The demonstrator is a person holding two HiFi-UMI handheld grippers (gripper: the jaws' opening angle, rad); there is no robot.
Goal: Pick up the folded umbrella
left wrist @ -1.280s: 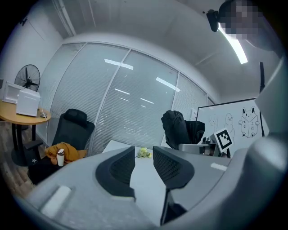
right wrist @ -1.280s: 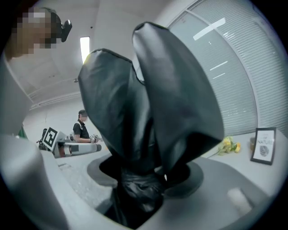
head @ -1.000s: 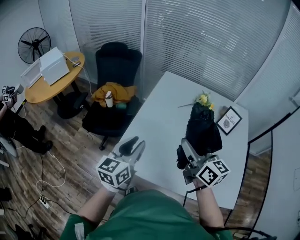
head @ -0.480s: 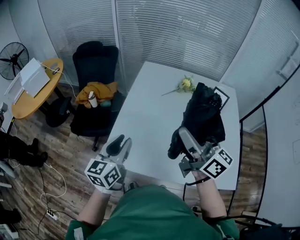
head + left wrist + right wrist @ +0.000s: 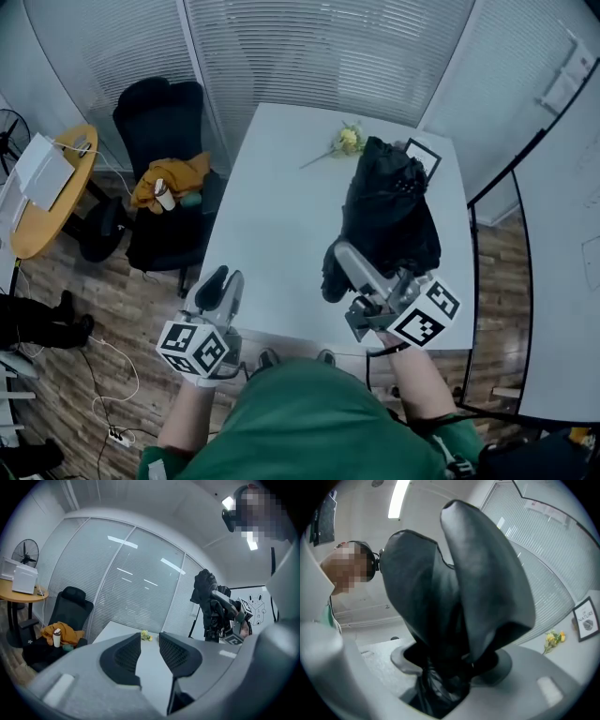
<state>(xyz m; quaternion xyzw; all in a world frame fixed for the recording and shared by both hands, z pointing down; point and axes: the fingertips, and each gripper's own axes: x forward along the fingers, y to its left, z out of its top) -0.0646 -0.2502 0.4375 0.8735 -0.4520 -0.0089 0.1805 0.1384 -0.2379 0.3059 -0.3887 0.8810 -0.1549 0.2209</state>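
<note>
over the near right part of the white table [image 5: 281, 216]: the folded umbrella [image 5: 389, 211], a slack black bundle, is carried in the right gripper [image 5: 345, 264]. canopy stands upward from the jaws, loose folds flopping to both sides.

step in hand: the pick-up itself, and it looks close to done. from the left gripper view the umbrella [image 5: 206, 592] stands tall above the tabletop line, so i judge it lifted, not resting. the underside is not clearly shown, so contact with the table can't be fully ruled out.

next move, as i read it: hold the bundle steady and clear of the table edge. fabric is soft and may slip or sag if the squeeze eases. keep it away from the yellow flower [image 5: 349, 141] and framed picture [image 5: 424, 155] at the far end.

right gripper [image 5: 450, 663]: jaws stand wide but are clamped on the umbrella [image 5: 459, 597]. the gathered fabric and stem fill the gap, with both pads pressed into the black cloth.

left gripper [image 5: 217, 286]: off the near left table edge, well apart from the umbrella. its own view shows the jaws narrowly parted, with nothing between them and only tabletop visible through the slot.
</note>
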